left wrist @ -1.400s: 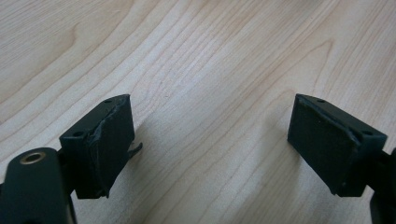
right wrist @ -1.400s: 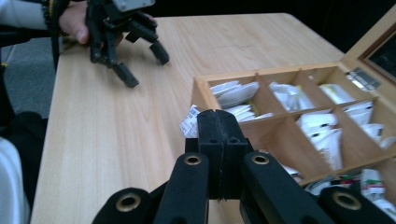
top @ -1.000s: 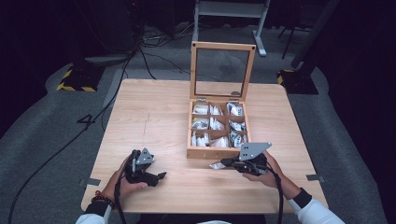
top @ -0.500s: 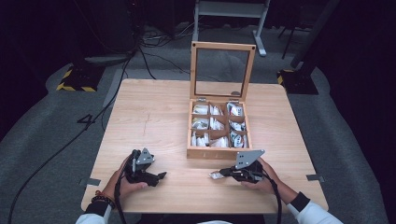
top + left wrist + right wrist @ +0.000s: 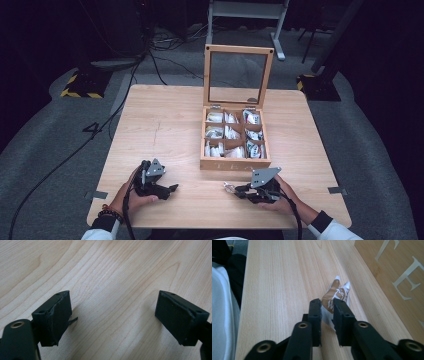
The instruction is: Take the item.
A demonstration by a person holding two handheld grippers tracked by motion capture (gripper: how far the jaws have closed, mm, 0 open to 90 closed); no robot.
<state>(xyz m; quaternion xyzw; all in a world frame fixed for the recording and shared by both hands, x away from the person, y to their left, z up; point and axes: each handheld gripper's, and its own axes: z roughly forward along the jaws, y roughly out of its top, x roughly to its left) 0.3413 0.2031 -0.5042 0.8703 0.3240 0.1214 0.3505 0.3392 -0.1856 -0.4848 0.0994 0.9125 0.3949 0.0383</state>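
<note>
A small brown-and-white tea packet (image 5: 337,291) lies on the wooden table (image 5: 165,125), just in front of the box. My right gripper (image 5: 327,303) is low over the table with the packet's near end between its jaws. They have just been opening, and a narrow gap shows beside the packet. In the high view the right gripper (image 5: 234,189) points left, with the packet (image 5: 229,187) at its tips. My left gripper (image 5: 170,189) rests near the front left of the table. In its own view the left gripper (image 5: 113,312) stands wide open over bare wood.
A wooden compartment box (image 5: 235,164) holds several white packets, and its glass-paned lid (image 5: 239,49) stands upright behind it. The box's lettered front wall (image 5: 392,270) is close on the right of my right gripper. A white sleeve (image 5: 222,315) is at the table's near edge.
The right gripper has come down and toward the near edge with the packet, which now lies on the table. Its jaws have parted slightly. The left gripper has not moved.
</note>
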